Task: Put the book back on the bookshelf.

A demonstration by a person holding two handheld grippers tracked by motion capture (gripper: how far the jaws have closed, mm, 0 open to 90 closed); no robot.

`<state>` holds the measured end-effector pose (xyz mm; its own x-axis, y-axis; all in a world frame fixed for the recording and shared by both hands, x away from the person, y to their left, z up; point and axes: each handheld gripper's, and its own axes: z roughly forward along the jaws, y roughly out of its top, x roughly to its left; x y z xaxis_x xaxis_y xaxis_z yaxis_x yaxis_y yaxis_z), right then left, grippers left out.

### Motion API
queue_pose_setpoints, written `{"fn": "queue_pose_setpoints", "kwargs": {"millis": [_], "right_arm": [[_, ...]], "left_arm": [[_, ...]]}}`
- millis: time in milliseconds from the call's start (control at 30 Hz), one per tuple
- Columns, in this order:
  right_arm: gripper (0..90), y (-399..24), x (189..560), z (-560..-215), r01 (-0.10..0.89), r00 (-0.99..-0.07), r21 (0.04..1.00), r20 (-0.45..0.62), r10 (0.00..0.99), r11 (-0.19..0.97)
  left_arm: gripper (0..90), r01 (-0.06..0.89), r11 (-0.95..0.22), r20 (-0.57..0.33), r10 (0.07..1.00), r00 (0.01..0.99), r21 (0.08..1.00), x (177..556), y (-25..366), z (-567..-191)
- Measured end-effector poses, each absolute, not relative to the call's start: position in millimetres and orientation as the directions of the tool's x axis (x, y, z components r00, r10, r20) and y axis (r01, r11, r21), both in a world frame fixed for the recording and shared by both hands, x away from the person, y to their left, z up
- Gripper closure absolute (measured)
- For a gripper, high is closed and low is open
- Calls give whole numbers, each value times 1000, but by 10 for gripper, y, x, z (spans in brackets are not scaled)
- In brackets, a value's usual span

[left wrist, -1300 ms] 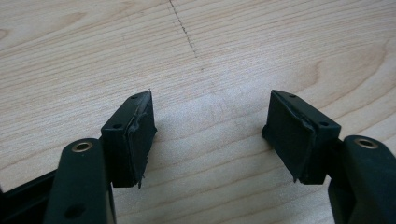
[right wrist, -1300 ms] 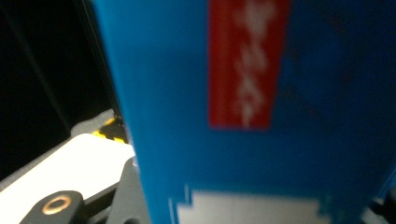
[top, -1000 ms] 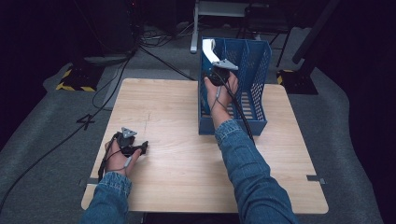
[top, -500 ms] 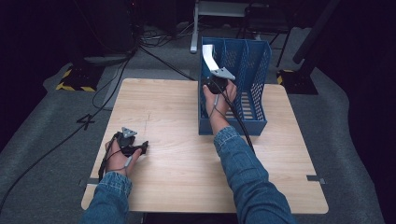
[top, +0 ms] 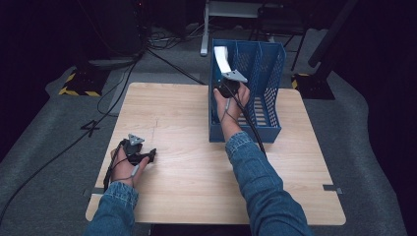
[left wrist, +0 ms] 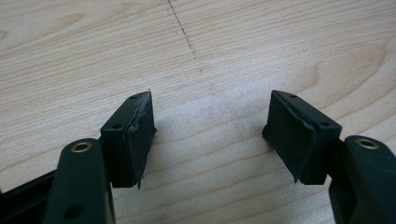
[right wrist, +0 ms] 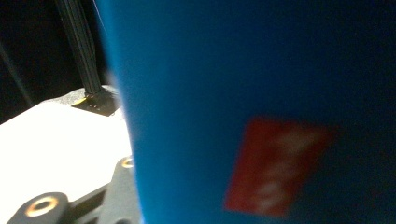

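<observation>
As it stands upright, white booklet (top: 222, 60), blue rack (top: 268, 129)

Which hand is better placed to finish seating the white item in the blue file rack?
Right: the right gripper is already at the blue file rack by the white item; the left gripper rests apart.

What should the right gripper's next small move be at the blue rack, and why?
Probably open the right gripper wider, then draw it back out of the rack. Its jaws have just been opening, and the white item at its tips already stands in the rack's left slot, so a release seems under way. Whether the pads are off it I cannot tell.
</observation>
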<state>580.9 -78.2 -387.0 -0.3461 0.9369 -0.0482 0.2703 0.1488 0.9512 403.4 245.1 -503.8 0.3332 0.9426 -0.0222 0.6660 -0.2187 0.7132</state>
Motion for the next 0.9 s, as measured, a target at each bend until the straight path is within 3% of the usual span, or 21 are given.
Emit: {"fn": "queue_pose_setpoints", "kwargs": {"millis": [100, 300, 900], "right_arm": [[446, -834, 5752, -3788, 246, -354, 961, -34, 935, 128], [424, -964, 5599, -3640, 251, -395, 964, 21, 918, 86], [413, -1632, 4841, -3326, 244, -601, 951, -6, 799, 191]], "left_arm": [[330, 667, -218, -20, 944, 330, 713, 4021, 2448, -5038], [329, 667, -217, -20, 944, 328, 713, 4019, 2449, -5038], [324, 666, -219, -24, 942, 334, 713, 3984, 2459, -5039]]}}
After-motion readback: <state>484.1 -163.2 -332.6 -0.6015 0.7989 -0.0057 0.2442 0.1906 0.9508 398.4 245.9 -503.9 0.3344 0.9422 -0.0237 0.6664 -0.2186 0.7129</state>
